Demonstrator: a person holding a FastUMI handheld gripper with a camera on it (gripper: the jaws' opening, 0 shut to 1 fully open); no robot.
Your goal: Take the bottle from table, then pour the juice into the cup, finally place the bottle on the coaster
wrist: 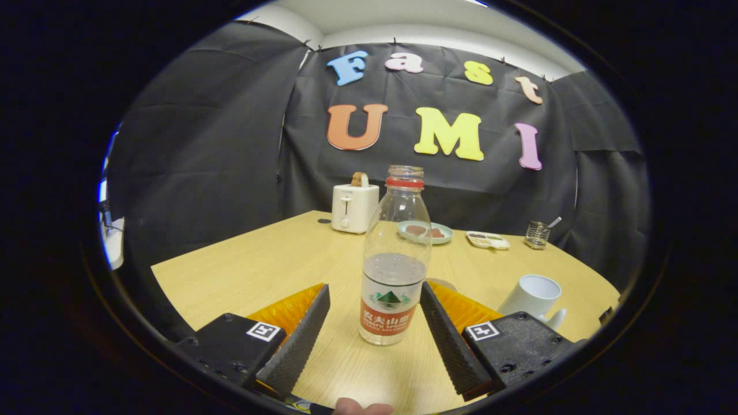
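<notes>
An uncapped clear plastic bottle (395, 265) with a red neck ring and a red-and-white label stands upright on the wooden table (259, 265), about half full of clear liquid. It stands between the two fingers of my gripper (375, 294), which is open; a gap shows on each side of the bottle, smaller on the right. A white cup (533, 295) stands beyond the right finger, its handle towards me. A small piece of a round tan thing (443, 283), perhaps the coaster, peeks out behind the right finger, right of the bottle.
At the back of the table stand a white toaster (354, 207) with a slice in it, a light green plate (429, 231) with food, a small white dish (488, 240) and a little metal holder (537, 234). A fingertip (362, 408) shows beneath the fingers.
</notes>
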